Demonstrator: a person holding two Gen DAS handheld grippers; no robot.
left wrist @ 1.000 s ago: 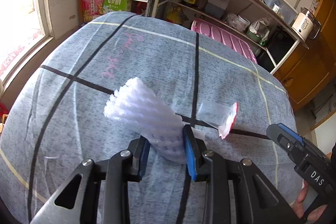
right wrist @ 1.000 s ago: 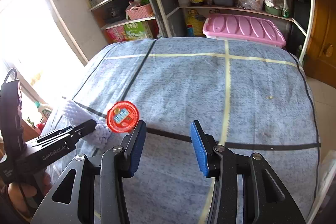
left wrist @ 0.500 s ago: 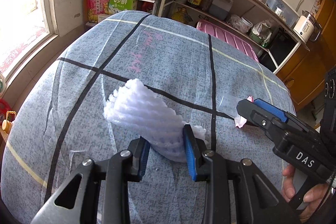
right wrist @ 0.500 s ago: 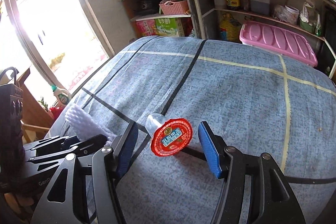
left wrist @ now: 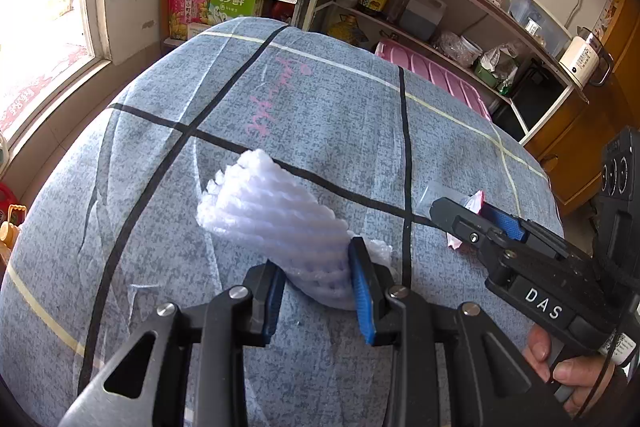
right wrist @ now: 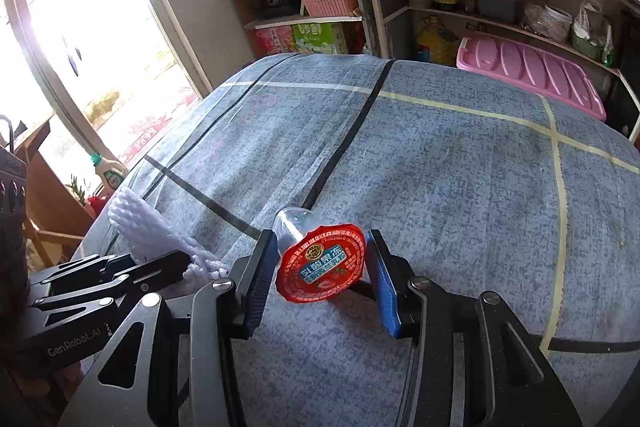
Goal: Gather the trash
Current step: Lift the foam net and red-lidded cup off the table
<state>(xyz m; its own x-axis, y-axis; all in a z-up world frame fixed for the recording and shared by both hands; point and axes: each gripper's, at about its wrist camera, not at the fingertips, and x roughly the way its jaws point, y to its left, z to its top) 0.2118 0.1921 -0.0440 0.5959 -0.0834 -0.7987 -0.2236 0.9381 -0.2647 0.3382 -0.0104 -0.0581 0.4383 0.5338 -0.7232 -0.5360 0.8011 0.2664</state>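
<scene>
Low in the frame, the left gripper (left wrist: 316, 283) clamps its blue fingers (left wrist: 362, 291) on a white foam net sleeve (left wrist: 272, 215) lying on the grey-blue checked cloth (left wrist: 320, 107). At right, the right gripper (left wrist: 480, 215), held by a hand (left wrist: 560, 371), reaches a clear jelly cup (left wrist: 440, 193) with a red-edged lid.

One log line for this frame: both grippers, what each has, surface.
left gripper: shut on foam net | right gripper: jaws just closing around jelly cup, contact unclear | surface: blue cloth
</scene>
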